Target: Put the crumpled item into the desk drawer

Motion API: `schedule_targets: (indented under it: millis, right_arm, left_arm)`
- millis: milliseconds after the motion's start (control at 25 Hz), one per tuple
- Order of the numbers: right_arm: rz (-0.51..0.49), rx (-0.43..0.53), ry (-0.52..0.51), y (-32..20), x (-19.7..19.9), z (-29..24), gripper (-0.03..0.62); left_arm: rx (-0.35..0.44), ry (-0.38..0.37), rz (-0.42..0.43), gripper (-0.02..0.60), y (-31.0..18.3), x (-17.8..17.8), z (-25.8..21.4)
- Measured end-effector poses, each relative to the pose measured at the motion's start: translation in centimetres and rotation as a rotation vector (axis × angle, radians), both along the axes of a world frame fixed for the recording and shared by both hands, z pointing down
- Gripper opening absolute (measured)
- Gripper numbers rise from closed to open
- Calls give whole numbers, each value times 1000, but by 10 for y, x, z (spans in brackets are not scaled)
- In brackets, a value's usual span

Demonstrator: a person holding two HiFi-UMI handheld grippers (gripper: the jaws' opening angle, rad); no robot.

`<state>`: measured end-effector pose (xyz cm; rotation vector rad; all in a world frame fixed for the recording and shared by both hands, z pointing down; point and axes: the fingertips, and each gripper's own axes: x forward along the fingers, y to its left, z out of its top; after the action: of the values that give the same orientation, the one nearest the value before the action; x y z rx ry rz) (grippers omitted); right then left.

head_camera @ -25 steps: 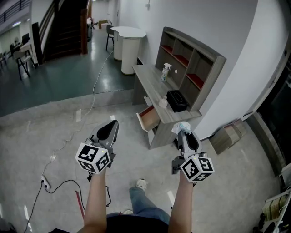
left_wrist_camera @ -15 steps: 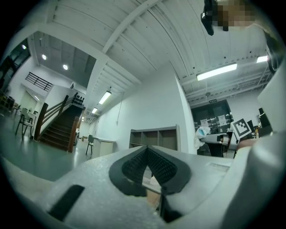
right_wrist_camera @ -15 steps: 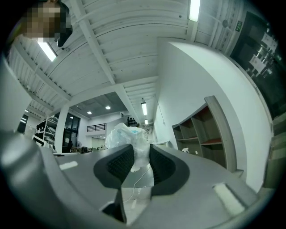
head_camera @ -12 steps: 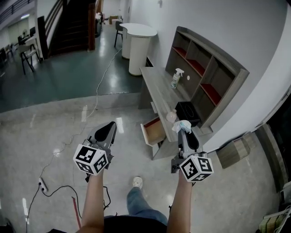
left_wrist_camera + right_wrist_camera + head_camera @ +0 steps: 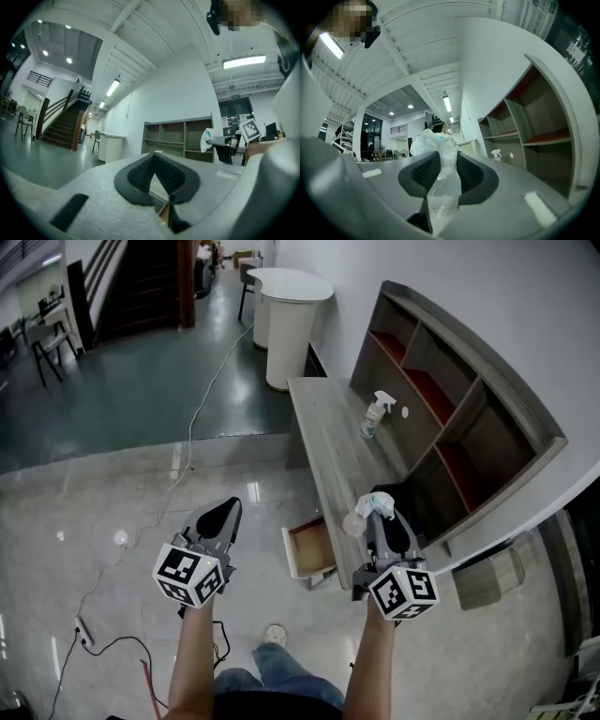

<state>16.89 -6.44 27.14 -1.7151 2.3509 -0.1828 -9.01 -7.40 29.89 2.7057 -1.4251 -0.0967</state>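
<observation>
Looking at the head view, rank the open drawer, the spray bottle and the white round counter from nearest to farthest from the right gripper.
1. The open drawer, just below and left of the right gripper.
2. The spray bottle, farther along the desk top, near the shelves.
3. The white round counter, beyond the desk's far end.

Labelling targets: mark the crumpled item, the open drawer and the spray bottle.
crumpled item (image 5: 379,503), head view, its white bunched top.
open drawer (image 5: 310,550), head view, its bare inside floor.
spray bottle (image 5: 374,418), head view, its clear body.
</observation>
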Motion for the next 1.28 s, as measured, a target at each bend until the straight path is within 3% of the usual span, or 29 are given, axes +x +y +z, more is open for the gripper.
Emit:
schedule_targets:
  millis: [360, 520, 880, 1280]
  right_arm:
    - [-17, -93, 10, -88, -4, 42, 121]
    - [-2, -183, 45, -112, -18, 79, 121]
    - [168, -528, 215, -130, -47, 250, 121]
    - [275, -780, 298, -114, -61, 415, 121]
  left_arm:
    - [-71, 6, -2, 3, -81, 7, 35]
    - [-127, 4, 18, 3, -104, 9, 61]
    - [-313, -25, 64, 3, -138, 28, 192]
    - [-446, -4, 120, 3, -140, 61, 340]
